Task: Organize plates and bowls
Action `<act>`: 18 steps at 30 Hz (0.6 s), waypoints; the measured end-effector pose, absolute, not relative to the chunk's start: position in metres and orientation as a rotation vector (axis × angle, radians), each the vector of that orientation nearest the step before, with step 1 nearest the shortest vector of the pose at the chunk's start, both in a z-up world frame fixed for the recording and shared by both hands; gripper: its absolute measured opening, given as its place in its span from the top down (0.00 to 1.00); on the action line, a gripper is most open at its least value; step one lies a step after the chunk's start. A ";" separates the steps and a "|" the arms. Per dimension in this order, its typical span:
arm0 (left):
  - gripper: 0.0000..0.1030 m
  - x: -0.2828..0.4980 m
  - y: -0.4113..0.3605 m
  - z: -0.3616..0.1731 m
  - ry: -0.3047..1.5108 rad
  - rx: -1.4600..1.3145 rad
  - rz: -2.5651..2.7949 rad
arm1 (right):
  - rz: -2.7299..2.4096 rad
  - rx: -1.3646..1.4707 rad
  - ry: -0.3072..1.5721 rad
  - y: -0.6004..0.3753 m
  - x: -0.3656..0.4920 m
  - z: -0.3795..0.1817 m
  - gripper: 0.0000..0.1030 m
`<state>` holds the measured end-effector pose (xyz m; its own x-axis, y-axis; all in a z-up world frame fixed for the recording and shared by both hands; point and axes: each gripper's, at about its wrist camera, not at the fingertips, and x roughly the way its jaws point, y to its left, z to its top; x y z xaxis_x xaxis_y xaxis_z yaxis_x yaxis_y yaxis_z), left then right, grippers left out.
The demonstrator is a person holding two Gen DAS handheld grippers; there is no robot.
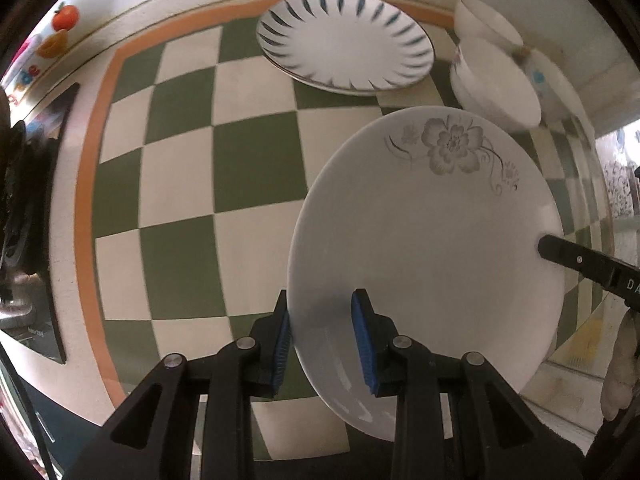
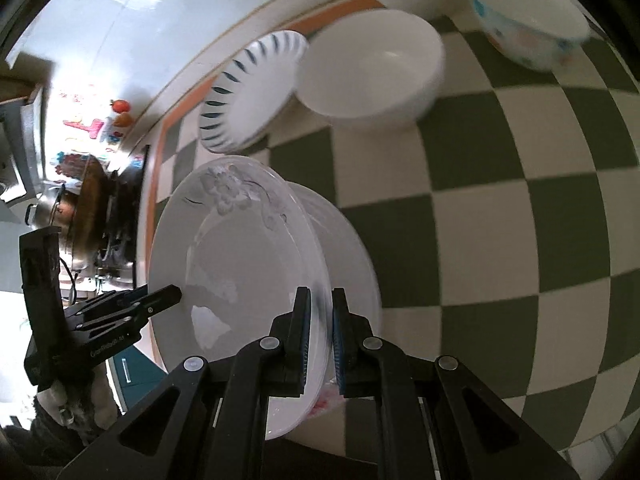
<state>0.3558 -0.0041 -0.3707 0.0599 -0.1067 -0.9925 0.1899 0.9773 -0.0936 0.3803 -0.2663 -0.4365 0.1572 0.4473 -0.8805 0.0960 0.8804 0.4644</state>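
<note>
White, grey-flowered plate (image 1: pixel 424 248) was gripped at opposite rims by left gripper (image 1: pixel 324 344) and right gripper (image 2: pixel 320 336); blue-streaked plate (image 1: pixel 344 40) and blurred bowls (image 1: pixel 496 80) were seen beyond; a second plate (image 2: pixel 352 240) underneath was largely hidden.

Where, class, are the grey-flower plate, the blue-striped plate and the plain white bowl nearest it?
grey-flower plate (image 1: pixel 420 240), left wrist view, on its bare centre.
blue-striped plate (image 1: pixel 346 44), left wrist view, on its white middle.
plain white bowl (image 2: pixel 372 64), right wrist view, on its inner wall.

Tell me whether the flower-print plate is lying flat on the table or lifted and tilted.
Lifted and tilted. The flower-print plate is pinched at opposite rims by the left gripper and right gripper, above another plate.
</note>
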 end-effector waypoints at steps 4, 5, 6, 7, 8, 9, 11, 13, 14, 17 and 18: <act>0.74 0.356 -0.009 -0.381 1.527 0.080 -0.214 | 0.252 0.451 1.423 -0.269 0.380 -0.446 0.88; 0.74 0.356 -0.009 -0.382 1.531 0.084 -0.209 | 0.247 0.447 1.429 -0.268 0.380 -0.449 0.88; 0.74 0.357 -0.009 -0.384 1.538 0.088 -0.201 | 0.241 0.446 1.438 -0.268 0.381 -0.451 0.88; 0.73 0.357 -0.008 -0.386 1.545 0.085 -0.194 | 0.240 0.444 1.444 -0.267 0.382 -0.453 0.88; 0.73 0.358 -0.007 -0.388 1.551 0.080 -0.188 | 0.241 0.444 1.445 -0.266 0.383 -0.453 0.88; 0.73 0.359 -0.007 -0.389 1.557 0.076 -0.182 | 0.243 0.439 1.445 -0.265 0.382 -0.454 0.88; 0.74 0.361 -0.006 -0.392 1.571 0.073 -0.173 | 0.248 0.431 1.451 -0.263 0.383 -0.456 0.88; 0.74 0.363 -0.007 -0.394 1.578 0.072 -0.169 | 0.251 0.435 1.461 -0.263 0.383 -0.458 0.88; 0.74 0.364 -0.008 -0.395 1.583 0.074 -0.167 | 0.252 0.433 1.463 -0.263 0.383 -0.458 0.88; 0.74 0.364 -0.010 -0.398 1.587 0.084 -0.161 | 0.259 0.436 1.476 -0.263 0.385 -0.458 0.88; 0.74 0.365 -0.010 -0.399 1.590 0.087 -0.161 | 0.260 0.438 1.482 -0.263 0.386 -0.458 0.88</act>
<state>0.3645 -0.0101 -0.3988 -0.0266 -0.0447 -0.9986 0.1561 0.9866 -0.0483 0.3858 -0.2630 -0.4577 0.0820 0.4292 -0.8995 0.0975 0.8947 0.4358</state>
